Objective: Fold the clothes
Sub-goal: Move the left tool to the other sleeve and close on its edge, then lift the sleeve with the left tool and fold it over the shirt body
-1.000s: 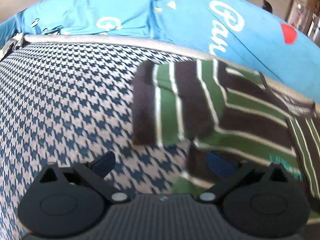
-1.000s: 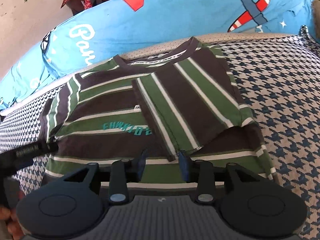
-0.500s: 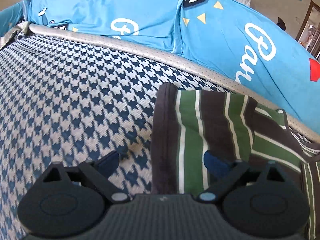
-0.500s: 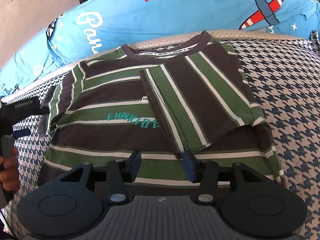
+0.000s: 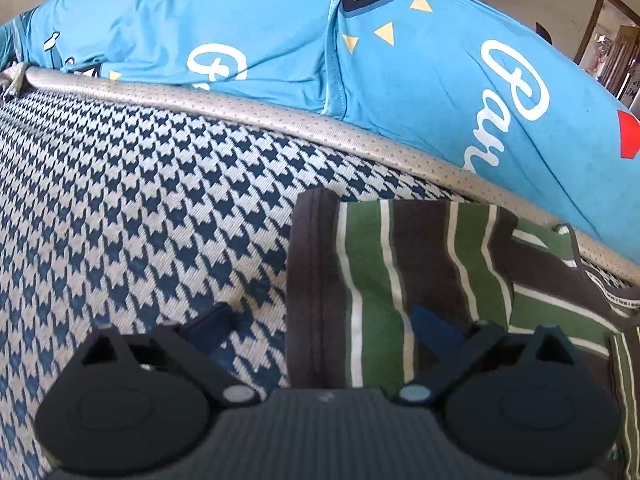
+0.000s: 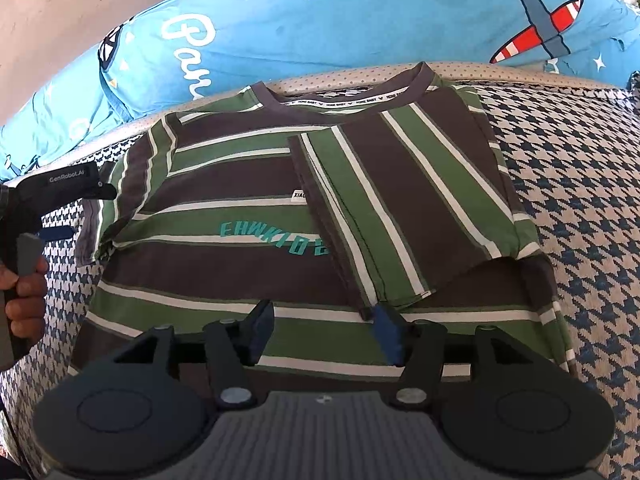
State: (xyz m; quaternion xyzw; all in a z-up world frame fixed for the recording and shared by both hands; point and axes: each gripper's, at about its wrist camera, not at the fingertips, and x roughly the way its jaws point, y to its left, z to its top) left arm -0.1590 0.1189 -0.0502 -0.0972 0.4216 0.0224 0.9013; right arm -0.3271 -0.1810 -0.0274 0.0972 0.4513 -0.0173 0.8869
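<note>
A green and brown striped T-shirt lies face up on the houndstooth surface, its right side folded across the middle. My right gripper hovers open over the hem, beside the folded flap's lower corner, holding nothing. In the left wrist view the shirt's left sleeve lies flat, its dark cuff edge between the wide-open fingers of my left gripper. The right wrist view shows the left gripper at the sleeve, held by a hand.
The houndstooth cover spreads wide to the left of the sleeve and also to the right of the shirt. A grey piped edge and blue printed cushions run along the back.
The left gripper swung from over the shirt body to the left sleeve and closed in on its cuff. The right gripper's fingers spread wider and it eased back from the folded flap.
</note>
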